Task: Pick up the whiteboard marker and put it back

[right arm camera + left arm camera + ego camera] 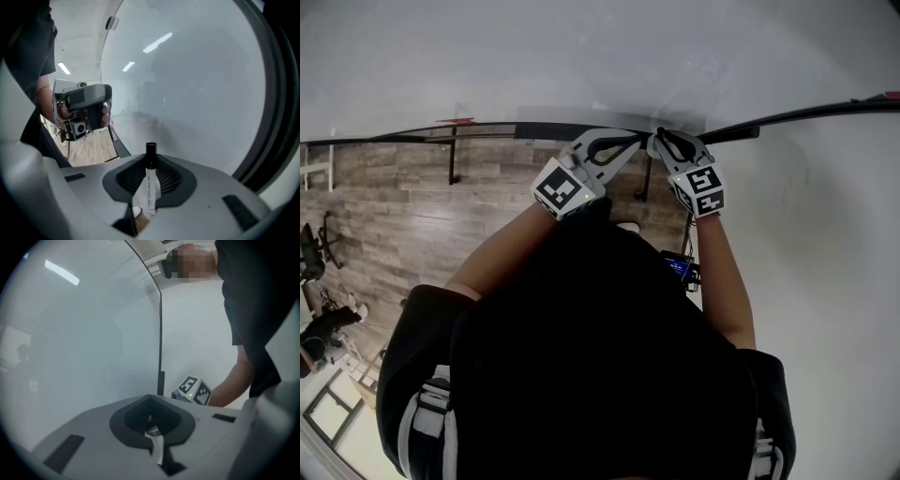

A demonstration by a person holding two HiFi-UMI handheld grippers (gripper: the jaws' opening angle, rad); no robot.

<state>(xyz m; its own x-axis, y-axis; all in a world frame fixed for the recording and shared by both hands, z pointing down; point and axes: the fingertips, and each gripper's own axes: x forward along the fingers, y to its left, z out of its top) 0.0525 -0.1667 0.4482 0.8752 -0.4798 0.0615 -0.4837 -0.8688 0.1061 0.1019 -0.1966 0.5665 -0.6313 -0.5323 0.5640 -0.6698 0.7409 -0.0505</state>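
We record the left gripper (633, 142) raised in front of the whiteboard (581, 56), its tips at the dark ledge (553, 129) that runs along the board's lower edge. In its own view the two jaws are drawn together. A thin pale sliver shows in the seam between the pads, and we cannot tell what it is. We identify no object in its grasp. Ahead of this gripper lies the board's pale face, with the board's dark edge (160, 343) running upright just to the right of the jaw line. Beyond that edge, further right, we note the marker cube of the other gripper. Behind and to the left of the left gripper, the head view shows wood-plank floor (394, 225).

The right gripper (666, 141) is held just beside the left, the two sets of tips close together at the ledge. We cannot tell whether they touch. Its jaws are clamped on the whiteboard marker (150, 185). The white barrel stands upright between the pads, and the black cap rises clear of the tips. The board's face fills the view ahead of this gripper, with a dark frame band (276, 117) at its far right. The body of the left gripper shows off to its left.
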